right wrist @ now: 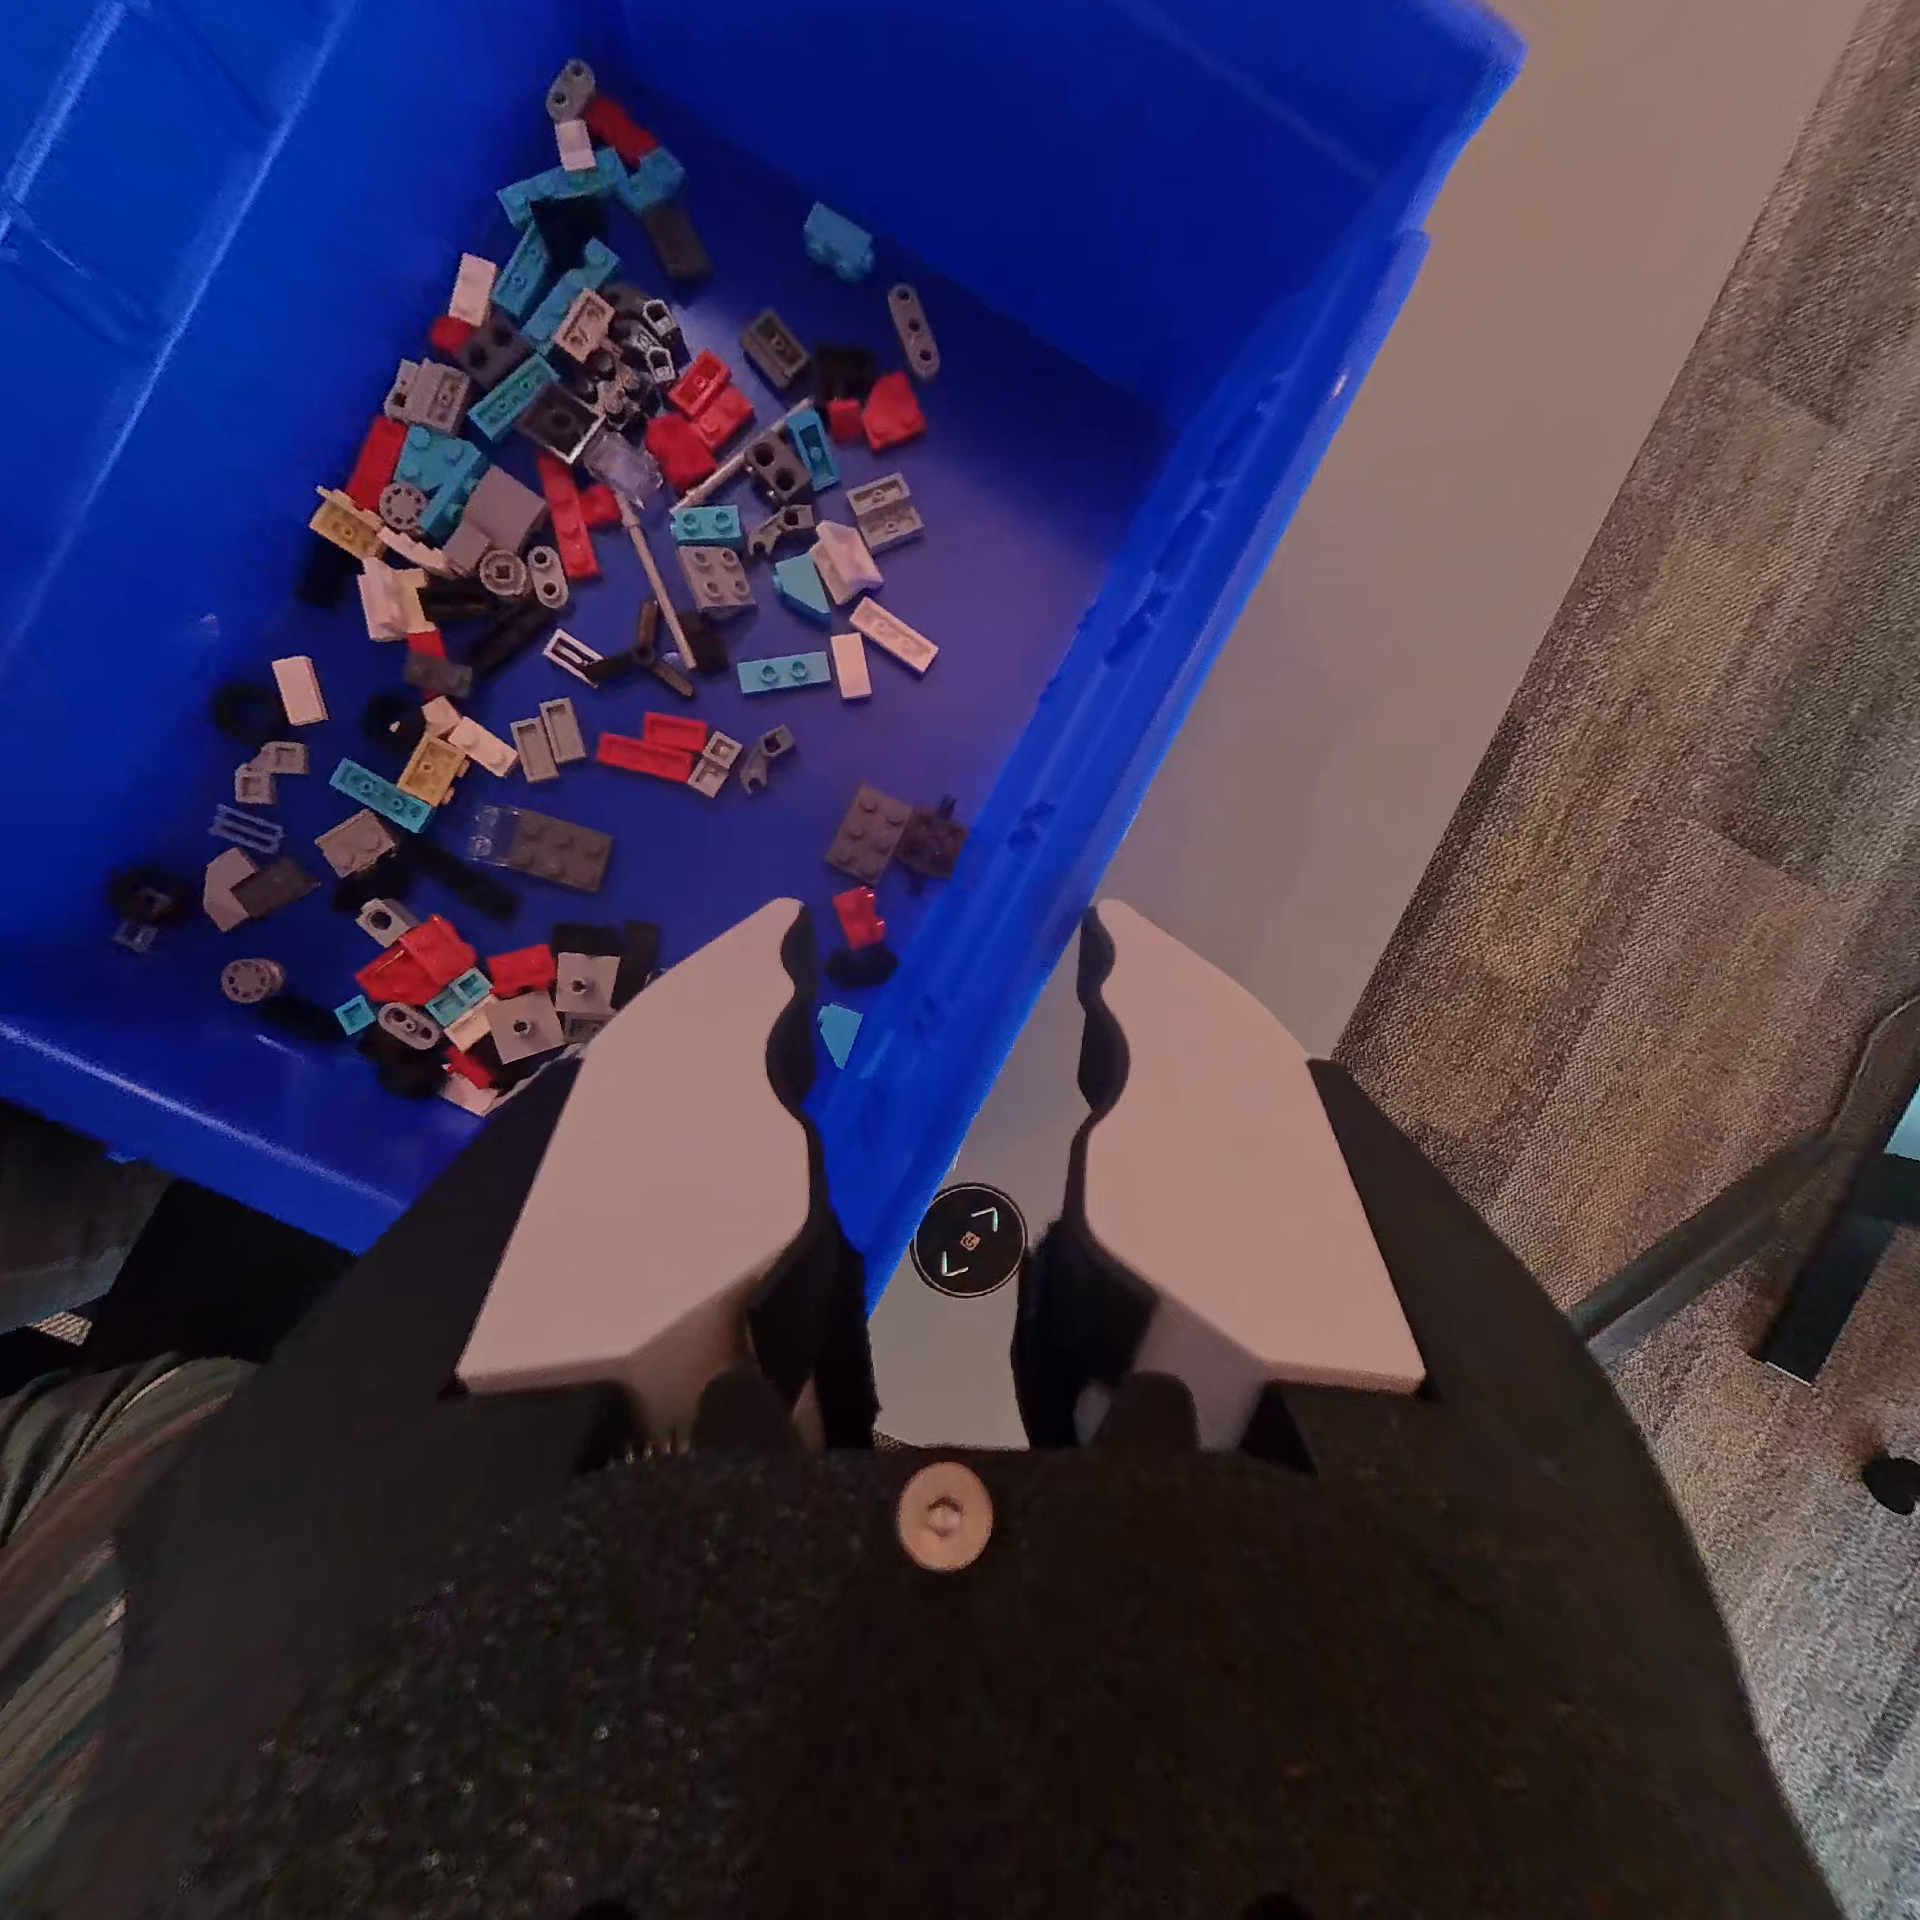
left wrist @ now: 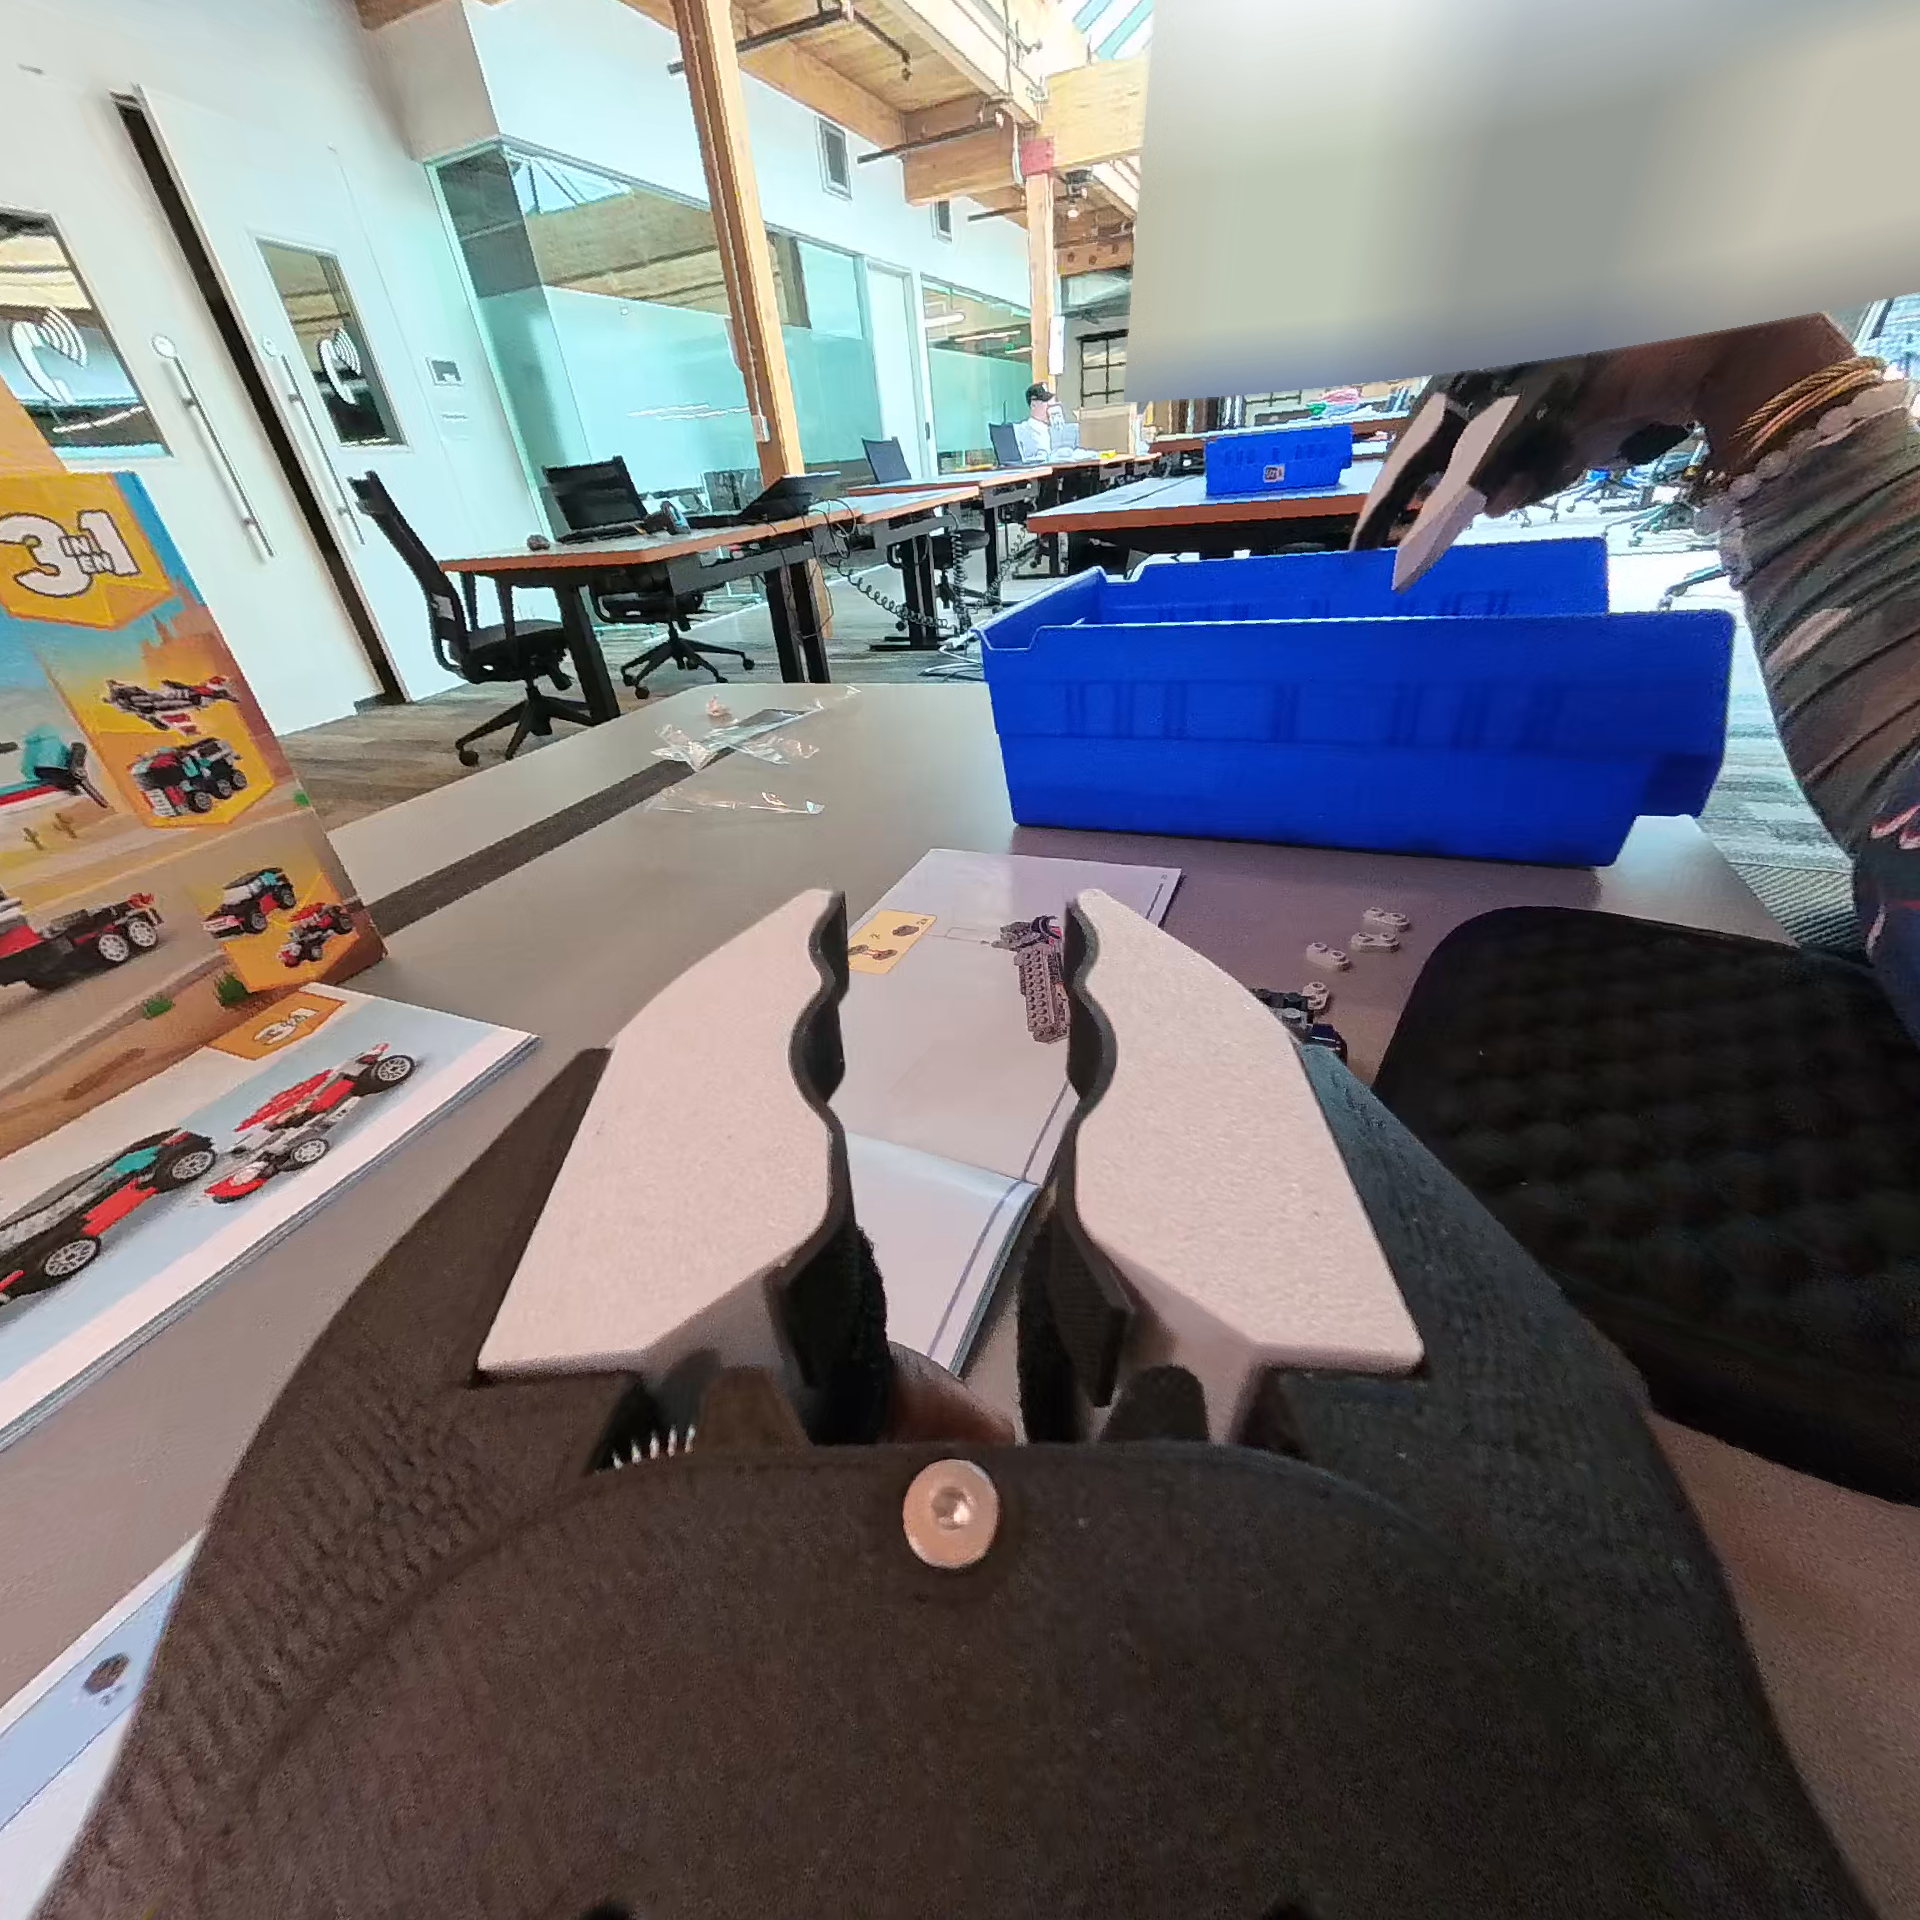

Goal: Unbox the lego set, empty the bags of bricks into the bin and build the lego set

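Observation:
The blue bin (left wrist: 1351,727) stands on the grey table at the far right. In the right wrist view the bin (right wrist: 1195,582) holds many loose red, teal, grey and black bricks (right wrist: 582,540). My right gripper (right wrist: 940,925) is open and empty, hovering over the bin's near right wall; it also shows in the left wrist view (left wrist: 1429,520) above the bin. My left gripper (left wrist: 951,914) is open and empty, low over an open instruction booklet (left wrist: 997,1029). A few small grey pieces (left wrist: 1356,940) and a partly built dark piece (left wrist: 1294,1008) lie right of the booklet.
The lego box (left wrist: 156,790) stands at the left, with a second booklet (left wrist: 229,1132) lying in front of it. Empty clear bags (left wrist: 738,738) lie at the table's far side. A black foam pad (left wrist: 1662,1164) is at the right. Grey carpet (right wrist: 1662,727) lies beyond the table edge. The tips of one gripper are about 45 cm away from the tips of the other.

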Available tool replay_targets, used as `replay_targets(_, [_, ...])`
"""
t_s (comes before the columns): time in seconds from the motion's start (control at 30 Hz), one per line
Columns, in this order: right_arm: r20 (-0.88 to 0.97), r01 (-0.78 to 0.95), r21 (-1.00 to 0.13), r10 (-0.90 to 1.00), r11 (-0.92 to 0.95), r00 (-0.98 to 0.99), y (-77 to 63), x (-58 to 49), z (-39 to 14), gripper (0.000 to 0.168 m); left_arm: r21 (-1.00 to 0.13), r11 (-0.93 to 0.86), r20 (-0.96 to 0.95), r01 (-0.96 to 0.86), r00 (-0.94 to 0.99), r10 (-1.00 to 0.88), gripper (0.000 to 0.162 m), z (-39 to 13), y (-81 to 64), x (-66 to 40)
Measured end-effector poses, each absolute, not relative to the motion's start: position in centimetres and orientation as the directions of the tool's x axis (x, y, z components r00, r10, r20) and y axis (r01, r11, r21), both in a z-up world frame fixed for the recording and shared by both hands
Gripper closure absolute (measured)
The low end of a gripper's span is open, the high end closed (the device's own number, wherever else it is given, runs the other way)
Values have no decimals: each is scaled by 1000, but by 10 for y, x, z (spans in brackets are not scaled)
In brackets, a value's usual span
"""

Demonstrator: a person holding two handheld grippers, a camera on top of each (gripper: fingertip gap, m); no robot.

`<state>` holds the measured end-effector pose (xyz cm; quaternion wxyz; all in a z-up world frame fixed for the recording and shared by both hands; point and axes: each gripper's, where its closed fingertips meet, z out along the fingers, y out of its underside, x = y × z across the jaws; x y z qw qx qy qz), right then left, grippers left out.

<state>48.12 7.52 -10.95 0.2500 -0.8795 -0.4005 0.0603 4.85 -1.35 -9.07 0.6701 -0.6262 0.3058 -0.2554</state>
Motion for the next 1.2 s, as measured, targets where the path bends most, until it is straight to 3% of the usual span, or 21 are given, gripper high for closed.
replay_targets(0.33, [84,676,-453,727,-582,681,74,486,-116,126,-996,87,-84,-31,696,-713,123,-89,-10,45])
replay_targets(0.87, [142,747,-339,754,-572,641,75,487,-130,124,-997,66,-77,-42,675,-734,123,-94,-10,51])
replay_targets(1.2, [141,750,-315,753,-582,643,73,491,-134,133,-997,58,-74,-46,670,-739,123,-95,-10,51])
